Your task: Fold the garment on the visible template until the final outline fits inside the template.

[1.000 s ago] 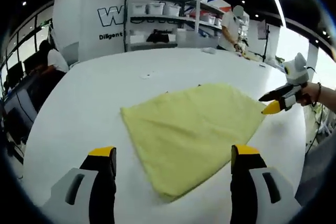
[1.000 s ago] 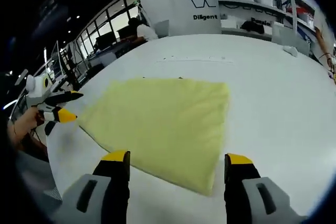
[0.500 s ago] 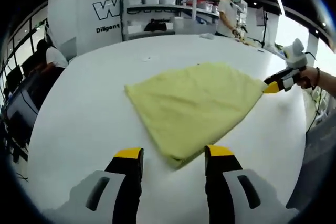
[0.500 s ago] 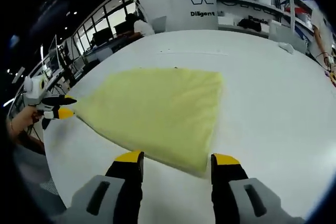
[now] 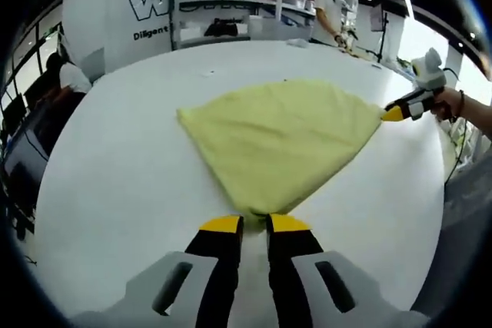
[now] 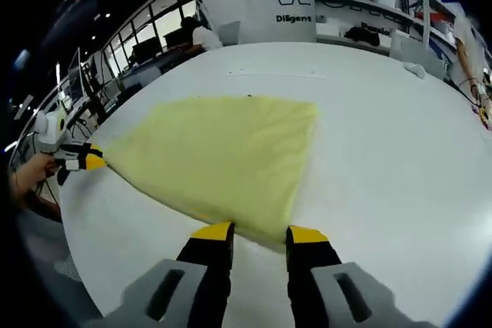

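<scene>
My left gripper (image 5: 254, 224) is pinched down narrow on the near corner of the yellow cloth (image 5: 280, 140). My right gripper (image 6: 259, 233) is not so tight yet. Its jaws have a small gap, with the other near corner just between the tips. I cannot tell if it has a real hold.

The cloth lies flat in the middle of the white table (image 5: 115, 167). From my left gripper it spreads up toward 12 o'clock. From my right gripper it spreads toward 11 o'clock.

To do this fold well, I think I should grab both corners firmly. Then I should lift them together, at the same height, and carry them over to the far edge so the edges line up.

I cannot make out the template. Maybe it is under the cloth. The far shelves (image 5: 231, 5) are too small to read.
</scene>
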